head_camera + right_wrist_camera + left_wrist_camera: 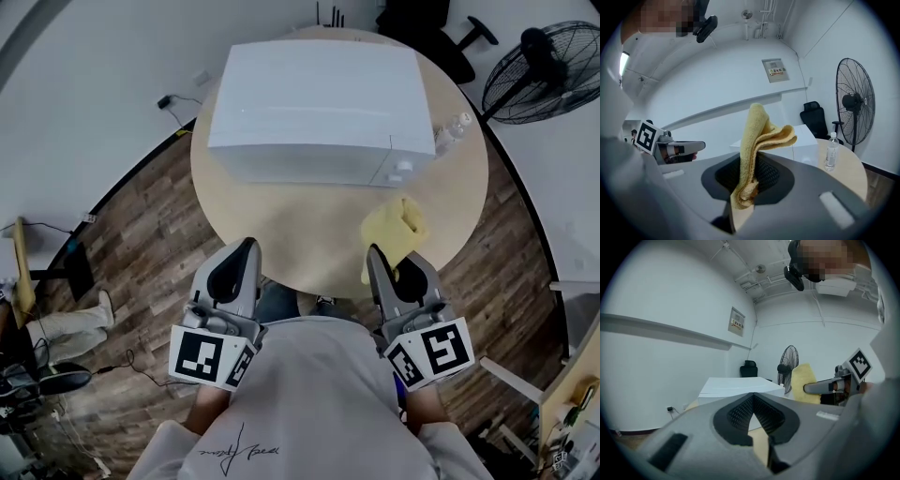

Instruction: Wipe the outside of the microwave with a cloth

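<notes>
A white microwave (319, 108) stands at the far side of a round wooden table (309, 234); it also shows as the white microwave (736, 386) and the microwave (801, 136) ahead of both grippers. My right gripper (382, 262) is shut on a folded yellow cloth (398, 230), held upright near the table's front right. The cloth (757, 140) sticks up from between the jaws. My left gripper (246, 251) hovers shut and empty at the table's front left edge, its jaws (752, 401) pressed together.
A clear water bottle (452, 131) stands right of the microwave; the bottle (831, 151) also shows in the right gripper view. A standing fan (544, 70) and a black office chair (441, 33) are behind the table. Cables run along the wood floor at left.
</notes>
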Tool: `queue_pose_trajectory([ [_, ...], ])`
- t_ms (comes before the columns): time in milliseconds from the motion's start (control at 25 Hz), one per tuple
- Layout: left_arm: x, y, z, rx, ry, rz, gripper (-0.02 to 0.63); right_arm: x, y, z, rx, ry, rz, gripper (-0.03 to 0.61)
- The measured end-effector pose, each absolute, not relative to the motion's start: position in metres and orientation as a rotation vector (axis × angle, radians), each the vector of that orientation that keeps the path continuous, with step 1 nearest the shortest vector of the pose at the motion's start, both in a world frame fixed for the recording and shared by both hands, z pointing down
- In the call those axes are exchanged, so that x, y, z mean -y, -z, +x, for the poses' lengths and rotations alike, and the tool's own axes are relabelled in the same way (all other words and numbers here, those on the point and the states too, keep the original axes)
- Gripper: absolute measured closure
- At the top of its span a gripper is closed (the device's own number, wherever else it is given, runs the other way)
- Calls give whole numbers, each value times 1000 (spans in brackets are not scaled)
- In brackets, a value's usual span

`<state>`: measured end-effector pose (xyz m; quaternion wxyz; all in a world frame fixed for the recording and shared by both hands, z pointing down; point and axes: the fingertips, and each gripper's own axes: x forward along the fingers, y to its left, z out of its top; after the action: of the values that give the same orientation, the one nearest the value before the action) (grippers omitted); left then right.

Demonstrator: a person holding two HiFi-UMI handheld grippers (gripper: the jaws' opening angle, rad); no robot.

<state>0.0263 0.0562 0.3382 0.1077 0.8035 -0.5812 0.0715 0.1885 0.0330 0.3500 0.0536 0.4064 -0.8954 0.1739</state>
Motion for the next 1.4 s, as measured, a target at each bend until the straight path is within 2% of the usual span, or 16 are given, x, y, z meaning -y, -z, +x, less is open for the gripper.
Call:
queue_pose_trajectory([
  [720, 30, -315, -53, 1599, -136, 2454, 623, 50, -339, 148, 2556, -507, 1484, 514],
  [1160, 66, -321, -106, 1486, -100, 2500, 623, 94, -336, 114, 2436, -393, 1609, 514],
  [1400, 81, -320, -124, 1409, -100, 2542, 623, 127, -332, 122, 2345, -312, 1697, 514],
])
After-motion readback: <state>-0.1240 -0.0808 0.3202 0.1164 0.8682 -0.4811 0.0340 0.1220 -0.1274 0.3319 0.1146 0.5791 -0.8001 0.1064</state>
